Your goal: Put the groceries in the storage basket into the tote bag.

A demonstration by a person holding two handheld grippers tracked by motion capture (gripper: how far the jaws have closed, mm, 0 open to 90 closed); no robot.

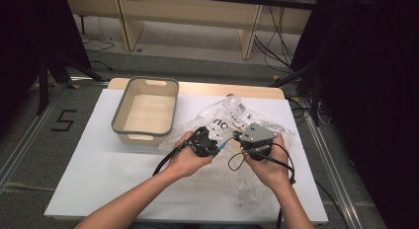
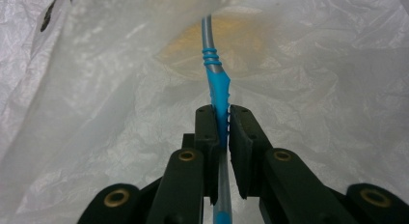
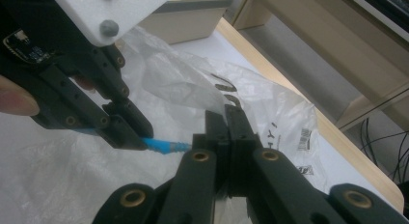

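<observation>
A crumpled clear plastic bag with black print lies on the white table. My left gripper is shut on a slim blue and grey stick. The stick's ribbed blue part sits between the pads, and its grey shaft runs on into the bag. In the right gripper view the left gripper comes in from the left, with the stick's blue tip pointing at my right gripper. The right gripper is shut on a fold of the bag and holds that edge up.
A grey-rimmed beige bin stands on the table's far left, just left of the bag, and it has nothing in it. Wooden shelving and floor cables lie beyond the far edge. A black tripod leg stands at the right.
</observation>
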